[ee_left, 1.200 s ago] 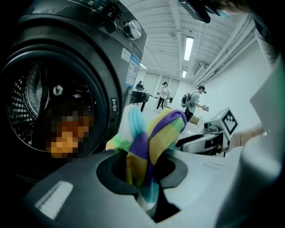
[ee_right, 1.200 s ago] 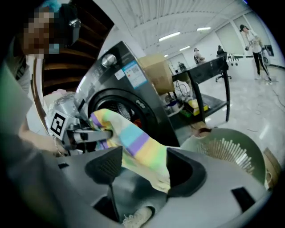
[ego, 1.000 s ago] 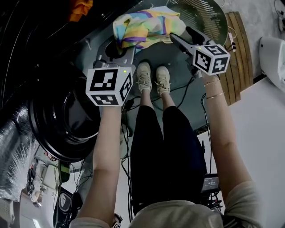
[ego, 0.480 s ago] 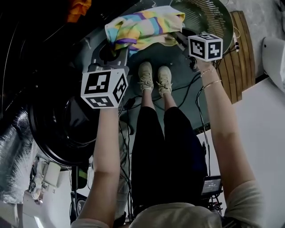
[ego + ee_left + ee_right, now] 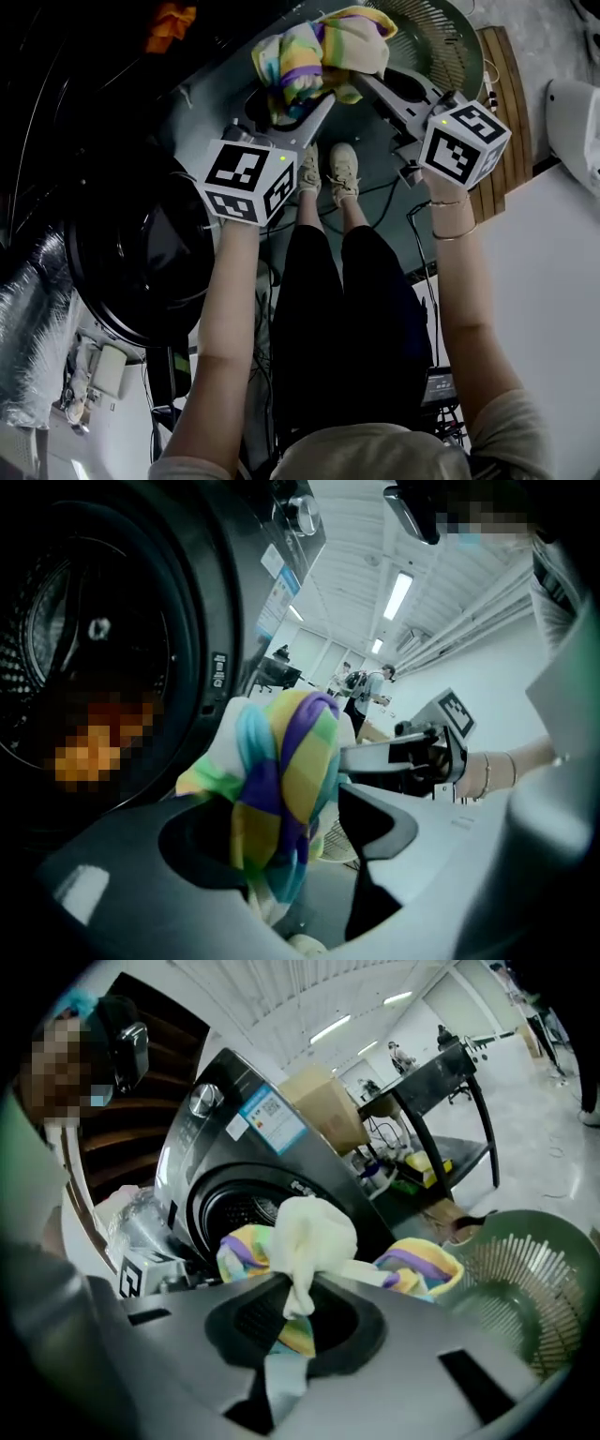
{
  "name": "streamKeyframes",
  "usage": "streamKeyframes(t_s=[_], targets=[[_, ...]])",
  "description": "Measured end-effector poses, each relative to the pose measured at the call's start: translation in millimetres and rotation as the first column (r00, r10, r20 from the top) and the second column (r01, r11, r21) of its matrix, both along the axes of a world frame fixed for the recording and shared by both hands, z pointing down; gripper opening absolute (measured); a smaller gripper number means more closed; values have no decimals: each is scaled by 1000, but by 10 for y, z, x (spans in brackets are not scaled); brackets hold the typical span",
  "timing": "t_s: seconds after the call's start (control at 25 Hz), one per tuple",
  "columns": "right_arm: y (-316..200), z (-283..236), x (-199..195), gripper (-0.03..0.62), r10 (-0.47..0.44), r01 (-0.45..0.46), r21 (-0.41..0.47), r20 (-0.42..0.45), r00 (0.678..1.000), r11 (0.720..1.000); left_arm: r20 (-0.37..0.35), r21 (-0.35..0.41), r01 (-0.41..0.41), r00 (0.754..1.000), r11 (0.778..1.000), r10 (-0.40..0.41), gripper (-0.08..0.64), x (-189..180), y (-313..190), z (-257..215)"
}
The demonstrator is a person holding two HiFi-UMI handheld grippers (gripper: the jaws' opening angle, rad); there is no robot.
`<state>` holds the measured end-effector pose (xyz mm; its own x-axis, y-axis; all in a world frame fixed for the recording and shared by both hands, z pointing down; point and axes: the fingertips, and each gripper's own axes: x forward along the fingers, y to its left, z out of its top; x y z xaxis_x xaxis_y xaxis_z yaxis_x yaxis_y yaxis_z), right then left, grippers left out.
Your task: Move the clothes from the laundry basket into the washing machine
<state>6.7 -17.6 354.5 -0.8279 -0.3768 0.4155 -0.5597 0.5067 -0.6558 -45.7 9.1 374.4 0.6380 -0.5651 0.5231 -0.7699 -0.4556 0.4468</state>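
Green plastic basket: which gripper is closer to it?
Right. The right gripper, jaws just closed on the striped pastel cloth, is beside the rim of the green slotted plastic basket. The left gripper, jaws just opening around that cloth, is beyond the cloth, by the dark washer door.

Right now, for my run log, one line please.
left gripper jaws just opened, cloth between | right gripper just closed on cloth

Soft matt cloth [image 5: 319, 52], slatted plastic basket [image 5: 452, 45]
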Motion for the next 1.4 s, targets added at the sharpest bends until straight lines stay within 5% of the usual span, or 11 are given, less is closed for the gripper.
streamKeyframes(t_s=[0.2,0.4,0.52,0.72,1.04,1.4], targets=[[7,-314,-293,48,-45,44,3,84,995,999,85,44,-83,993,996,79,325,162,16,43],[84,-421,-587,48,-69,70,-6,159,985,997,103,50,-6,995,999,1,324,94,-143,81],[117,-390,-682,48,-56,60,-11,187,981,998,45,50,84,995,995,-86,175,-110,-194,76],[102,-233,-811,49,-29,31,-11,192,981,999,82,99,141,985,985,-149,84,-372,-187,147],[291,128,-696,80,-3,8,-48,105,994,999,99,5,389,917,921,-387,74,-1291,-269,585],[347,499,-676,74,16,-6,-92,102,995,996,139,80,492,855,867,-499,72,-1975,-766,871]])
